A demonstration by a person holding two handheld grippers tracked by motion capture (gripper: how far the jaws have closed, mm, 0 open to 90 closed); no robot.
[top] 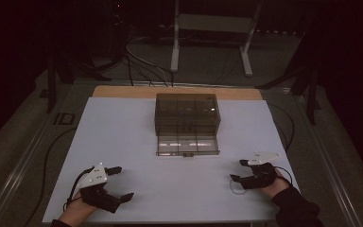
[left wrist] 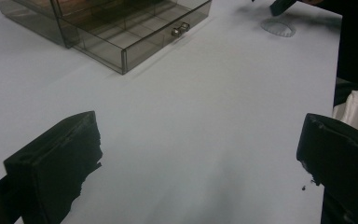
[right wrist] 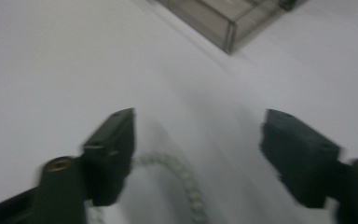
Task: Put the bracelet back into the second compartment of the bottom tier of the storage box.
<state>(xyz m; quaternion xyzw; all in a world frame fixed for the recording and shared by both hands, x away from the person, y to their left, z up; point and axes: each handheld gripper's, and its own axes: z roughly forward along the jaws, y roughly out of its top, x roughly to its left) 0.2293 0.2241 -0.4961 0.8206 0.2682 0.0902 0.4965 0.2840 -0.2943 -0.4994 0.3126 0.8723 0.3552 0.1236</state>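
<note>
A smoky clear drawer box (top: 186, 111) stands at the far middle of the white table (top: 123, 142), its bottom drawer (top: 187, 145) pulled out toward me. My left gripper (top: 125, 182) rests at the near left, open wide; in the left gripper view (left wrist: 198, 154) only bare table lies between its jaws. My right gripper (top: 237, 170) is at the near right, open over a pale beaded ring (top: 238, 189). In the right gripper view the ring (right wrist: 186, 182) lies on the table between and below the jaws (right wrist: 196, 140), which do not press on it.
A strip of wooden table edge (top: 123, 91) shows past the white sheet. Behind the table stand a white-legged frame (top: 212, 23) and floor cables (top: 142, 66). The drawer's metal knob (left wrist: 180, 29) faces me. A sleeve covers my right wrist (top: 295, 205).
</note>
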